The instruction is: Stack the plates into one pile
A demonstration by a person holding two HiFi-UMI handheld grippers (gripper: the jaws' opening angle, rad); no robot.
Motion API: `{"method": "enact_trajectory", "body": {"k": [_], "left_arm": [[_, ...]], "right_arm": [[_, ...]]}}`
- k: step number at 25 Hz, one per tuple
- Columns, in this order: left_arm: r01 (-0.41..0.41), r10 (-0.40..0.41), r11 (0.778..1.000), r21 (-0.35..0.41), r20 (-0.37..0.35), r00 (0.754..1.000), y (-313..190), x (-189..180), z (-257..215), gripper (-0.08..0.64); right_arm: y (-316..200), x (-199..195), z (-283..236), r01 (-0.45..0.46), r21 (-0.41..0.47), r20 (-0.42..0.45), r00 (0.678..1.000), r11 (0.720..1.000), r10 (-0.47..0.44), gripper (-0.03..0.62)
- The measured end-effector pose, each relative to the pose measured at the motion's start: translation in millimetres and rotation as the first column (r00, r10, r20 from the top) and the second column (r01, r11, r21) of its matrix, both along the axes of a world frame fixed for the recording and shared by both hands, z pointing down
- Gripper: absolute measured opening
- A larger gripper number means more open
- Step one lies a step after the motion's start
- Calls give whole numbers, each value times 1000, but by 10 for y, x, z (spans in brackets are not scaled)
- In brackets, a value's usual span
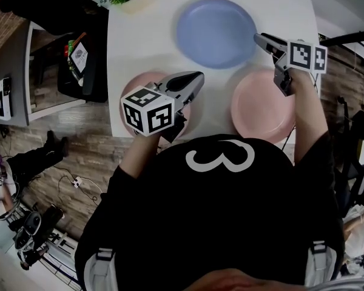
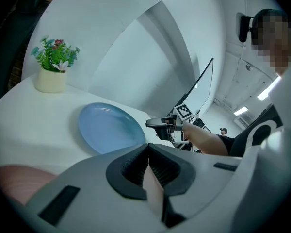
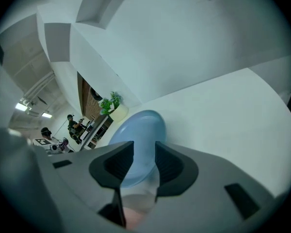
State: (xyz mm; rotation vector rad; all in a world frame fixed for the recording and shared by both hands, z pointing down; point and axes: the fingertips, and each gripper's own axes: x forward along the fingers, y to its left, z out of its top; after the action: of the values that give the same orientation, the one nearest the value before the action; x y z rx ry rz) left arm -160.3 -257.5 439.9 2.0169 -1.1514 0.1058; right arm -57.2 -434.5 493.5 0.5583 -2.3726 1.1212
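Pink plate (image 1: 142,81) half-hidden under left gripper (image 1: 199,76)

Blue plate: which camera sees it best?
The head view. It looks down on the whole blue plate, a full round on the white table. The left gripper view shows it slanted, from the side. The right gripper view shows only part, behind the jaws.

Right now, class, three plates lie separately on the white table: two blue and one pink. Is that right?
Not quite: the colours are swapped. The head view shows one blue plate and two pink ones, the left pink plate and the right pink plate. They do lie separately on the white table.
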Motion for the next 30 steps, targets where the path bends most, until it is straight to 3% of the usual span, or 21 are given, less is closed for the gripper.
{"method": "enact_trajectory", "body": {"k": [16,22,30], "left_arm": [[58,-57,998,-23,13,998,-34,-208,115,17],[41,-40,999,-26,63,997,1,-297,160,17],[80,-79,996,-30,42,996,67,-373,156,17]], "right_arm": [[-221,-60,447,19,-84,-134,991,996,-30,140],[-205,-141,569,43,-112,-166,984,993,-61,140],[-162,-130,668,39,-144,-203,977,989,-68,105]]}}
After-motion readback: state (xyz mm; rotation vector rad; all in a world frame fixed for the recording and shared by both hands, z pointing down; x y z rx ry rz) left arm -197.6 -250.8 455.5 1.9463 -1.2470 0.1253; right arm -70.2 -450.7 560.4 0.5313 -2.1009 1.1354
